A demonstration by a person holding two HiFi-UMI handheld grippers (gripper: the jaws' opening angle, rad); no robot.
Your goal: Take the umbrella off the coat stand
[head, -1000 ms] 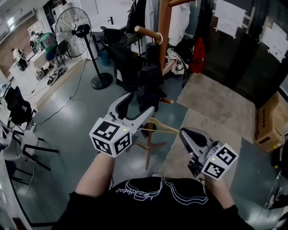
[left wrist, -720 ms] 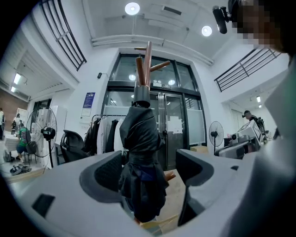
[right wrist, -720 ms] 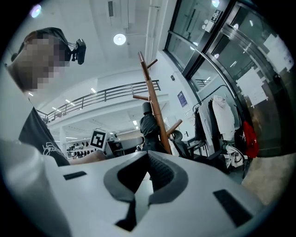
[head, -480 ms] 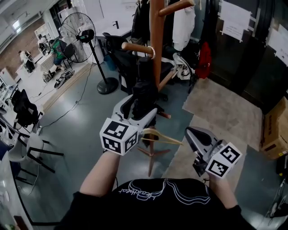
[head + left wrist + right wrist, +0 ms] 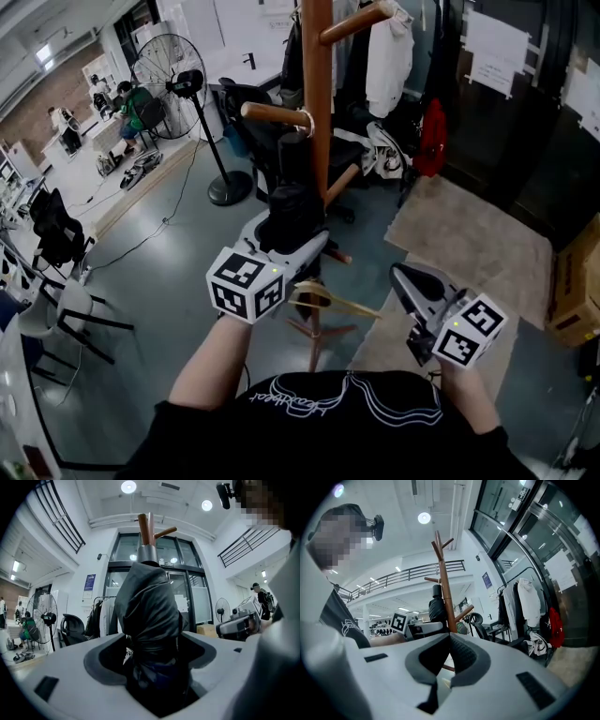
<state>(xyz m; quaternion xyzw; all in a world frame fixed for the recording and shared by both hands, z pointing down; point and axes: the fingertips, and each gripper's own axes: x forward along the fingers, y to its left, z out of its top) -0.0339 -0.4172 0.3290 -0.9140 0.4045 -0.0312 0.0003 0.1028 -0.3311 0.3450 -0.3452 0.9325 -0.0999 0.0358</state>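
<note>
Black umbrella (image 5: 292, 208) upright in left tool (image 5: 289, 232)

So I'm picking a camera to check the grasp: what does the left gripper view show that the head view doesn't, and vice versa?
Left gripper view only: the left gripper's jaws pressed on the black umbrella from both sides, plus the ceiling lights. Head view only: the wooden hanger below that gripper, and the floor mat. Both: the umbrella and the coat stand's wooden pole.

A pedestal fan (image 5: 172, 66) stands at left, a red bag (image 5: 432, 127) beyond the mat (image 5: 478, 234).
</note>
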